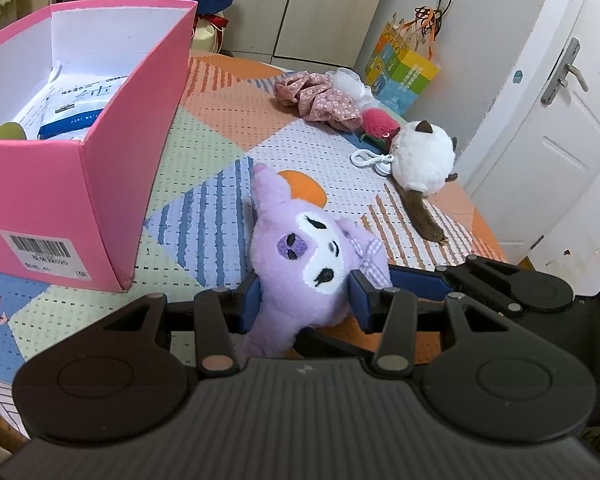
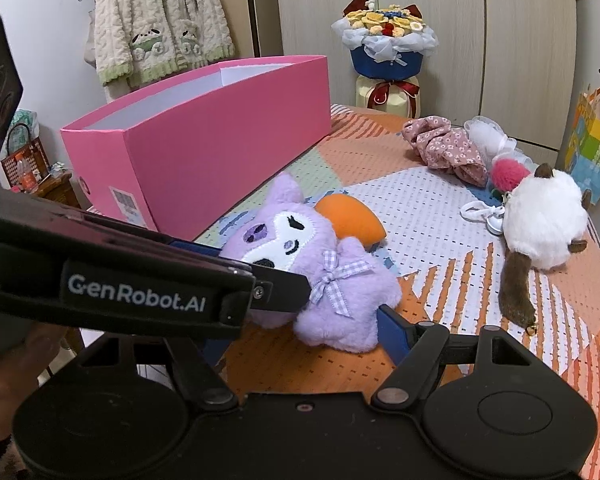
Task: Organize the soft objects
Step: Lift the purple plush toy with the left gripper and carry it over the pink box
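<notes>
A purple plush doll [image 1: 300, 248] lies on the patterned tablecloth [image 1: 219, 152], just right of an open pink box [image 1: 99, 200]. My left gripper [image 1: 306, 300] is shut on its head, a blue pad on each side. The right wrist view shows the left gripper [image 2: 259, 268] reaching in from the left across the doll [image 2: 340, 300]. My right gripper [image 2: 304, 340] stands open around the doll's lower body. Its right finger [image 2: 394, 332] touches the fur, and its left finger is mostly hidden. That right finger [image 1: 416, 282] also shows beside the doll's bow.
The pink box [image 2: 203, 152] holds a wipes pack [image 1: 71, 108]. An orange piece [image 2: 348, 220] lies behind the doll. Farther right are a white cat plush [image 2: 544, 220], a floral scrunchie [image 2: 448, 148] and a pink fuzzy item [image 2: 508, 172]. A gift bag [image 1: 404, 72] and a bouquet [image 2: 388, 40] stand at the back.
</notes>
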A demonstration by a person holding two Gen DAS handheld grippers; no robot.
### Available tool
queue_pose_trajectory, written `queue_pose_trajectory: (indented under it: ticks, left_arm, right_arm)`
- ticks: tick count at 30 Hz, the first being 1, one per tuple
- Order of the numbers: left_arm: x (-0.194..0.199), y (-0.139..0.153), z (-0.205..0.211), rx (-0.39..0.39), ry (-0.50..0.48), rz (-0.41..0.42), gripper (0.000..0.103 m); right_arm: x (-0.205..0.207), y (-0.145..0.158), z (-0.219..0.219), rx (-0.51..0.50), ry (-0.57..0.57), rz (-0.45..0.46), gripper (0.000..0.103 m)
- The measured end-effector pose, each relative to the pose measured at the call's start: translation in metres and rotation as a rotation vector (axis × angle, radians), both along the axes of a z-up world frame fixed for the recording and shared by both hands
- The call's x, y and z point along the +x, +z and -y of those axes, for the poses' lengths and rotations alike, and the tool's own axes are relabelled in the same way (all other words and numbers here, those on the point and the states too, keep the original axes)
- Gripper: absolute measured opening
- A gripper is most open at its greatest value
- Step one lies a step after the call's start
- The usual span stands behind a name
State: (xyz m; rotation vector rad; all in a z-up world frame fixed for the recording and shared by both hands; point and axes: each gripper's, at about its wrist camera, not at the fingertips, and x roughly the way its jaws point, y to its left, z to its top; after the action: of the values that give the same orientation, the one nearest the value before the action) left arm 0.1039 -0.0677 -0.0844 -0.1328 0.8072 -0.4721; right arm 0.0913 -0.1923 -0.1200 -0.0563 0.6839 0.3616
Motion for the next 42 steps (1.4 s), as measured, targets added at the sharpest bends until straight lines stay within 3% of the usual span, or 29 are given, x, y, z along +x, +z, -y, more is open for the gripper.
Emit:
queue_pose_trajectory:
  ticks: [12, 24, 34, 42]
  left_arm:
    - [-0.025, 0.012, -0.015, 0.049, -0.089, -0.046, 0.044]
    - [-0.064, 0.055, -0.067, 0.075, -0.128, -0.057, 0.045]
    - [-0.082, 0.107, -0.11, 0.114, -0.087, 0.043, 0.045]
    - [-0.04, 0.132, -0.136, 0.102, -0.025, 0.126, 0.045]
  right_arm:
    - [-0.025, 0.014, -0.014, -0.034, 0.027, -0.045, 0.078]
    - [-0.056, 0.049, -0.053, -0.036, 0.142, -0.048, 0.075]
    - [-0.068, 0.099, -0.095, -0.037, 0.235, 0.058, 0.075]
    - [-0.024, 0.123, -0.116, -0.024, 0.274, 0.129, 0.076]
